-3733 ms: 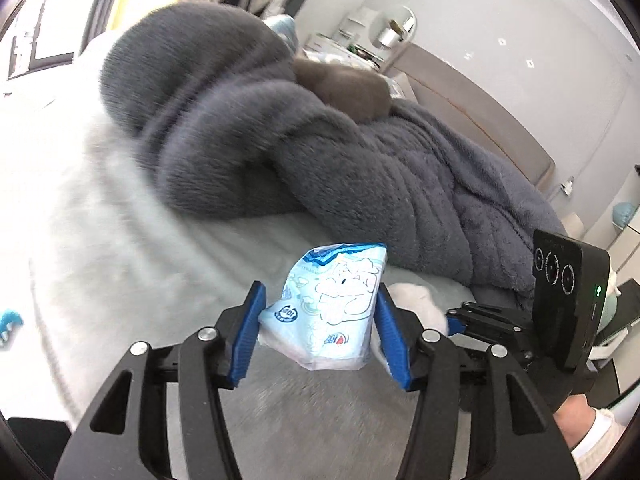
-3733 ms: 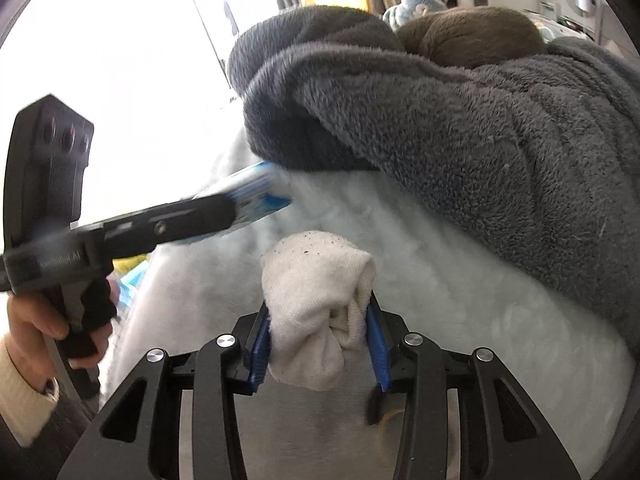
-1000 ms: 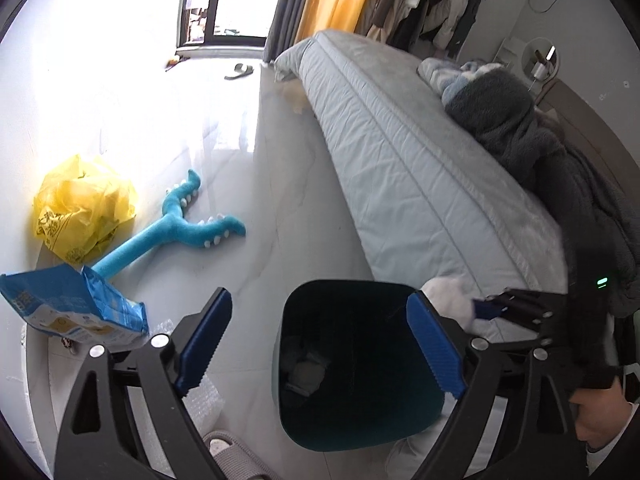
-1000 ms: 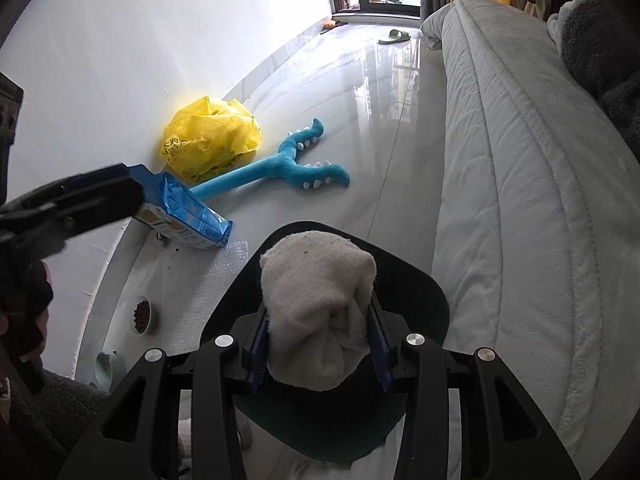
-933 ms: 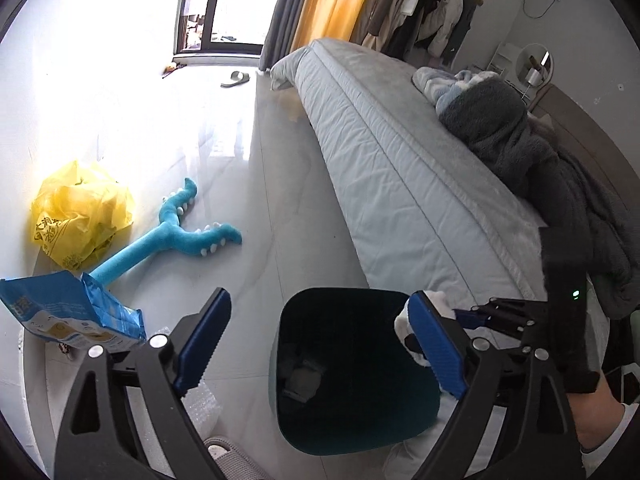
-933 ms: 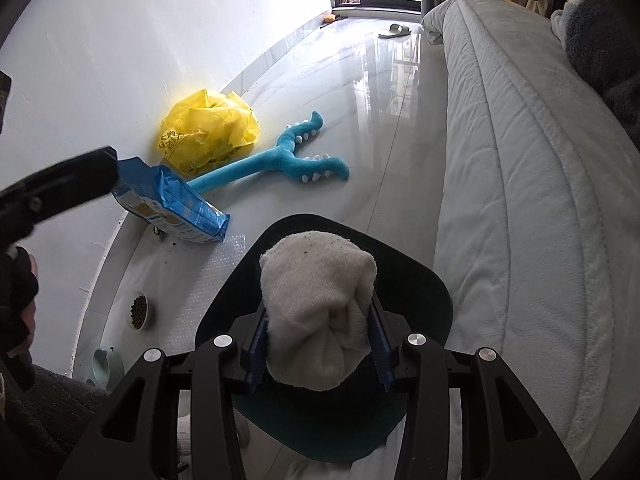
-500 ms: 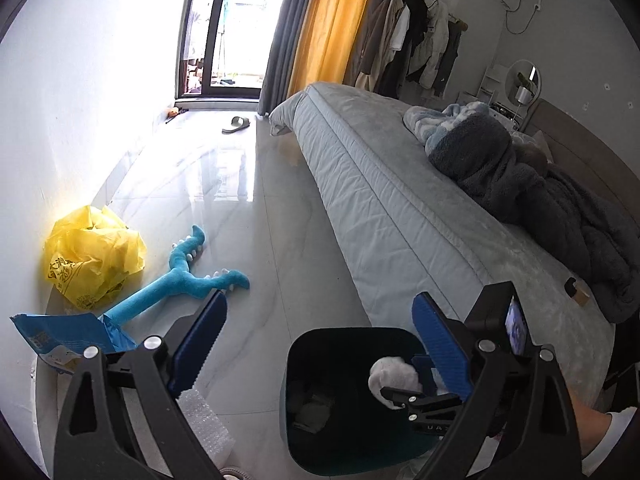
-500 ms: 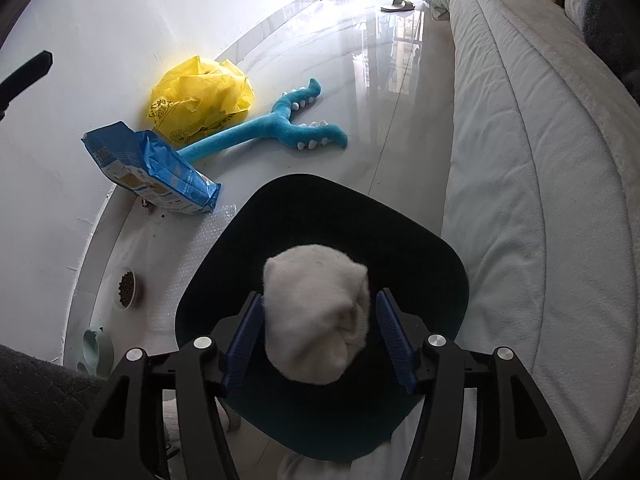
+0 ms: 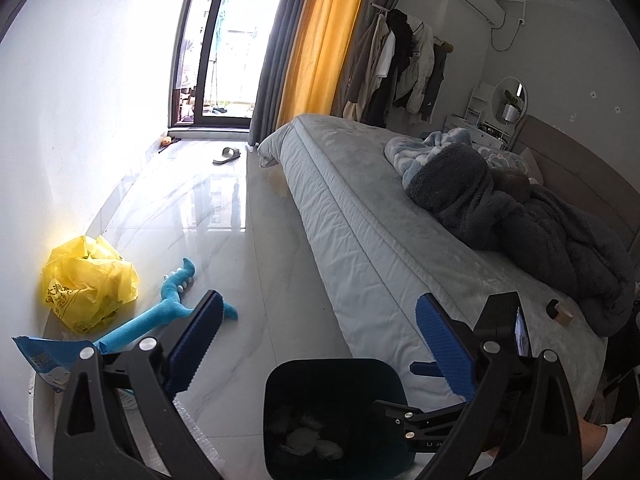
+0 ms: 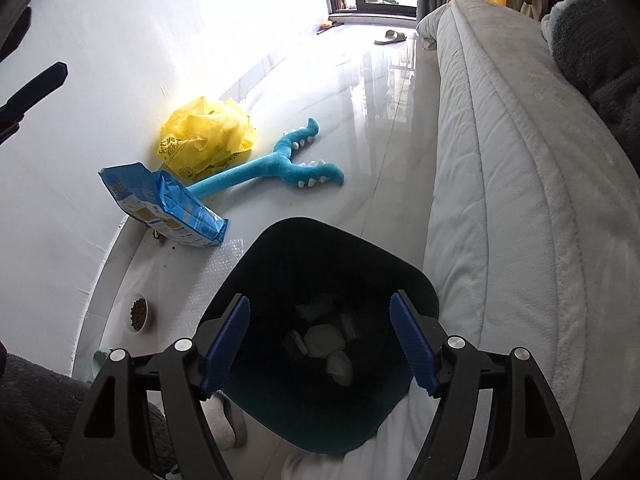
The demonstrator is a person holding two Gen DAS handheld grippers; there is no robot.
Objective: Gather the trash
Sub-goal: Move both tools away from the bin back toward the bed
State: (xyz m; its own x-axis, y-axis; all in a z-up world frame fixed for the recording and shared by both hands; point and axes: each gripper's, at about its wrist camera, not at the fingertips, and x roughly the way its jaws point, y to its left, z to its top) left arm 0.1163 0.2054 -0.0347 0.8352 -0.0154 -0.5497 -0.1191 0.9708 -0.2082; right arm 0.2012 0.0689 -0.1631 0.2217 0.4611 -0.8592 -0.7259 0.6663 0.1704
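Right gripper (image 10: 320, 340) jaws apart, just been opening, nothing between; above bin (image 10: 416, 276). Left gripper (image 9: 316, 340) jaws wide, empty. Wads (image 10: 322, 340) lie on bin bottom: likely light, soft, crushable; pinch across middle.

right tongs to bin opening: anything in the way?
Nothing visible. The right tongs hang open and empty directly over the dark bin, their jaws having just been opening. The bin's mouth is uncovered, and pale wads lie at its bottom.
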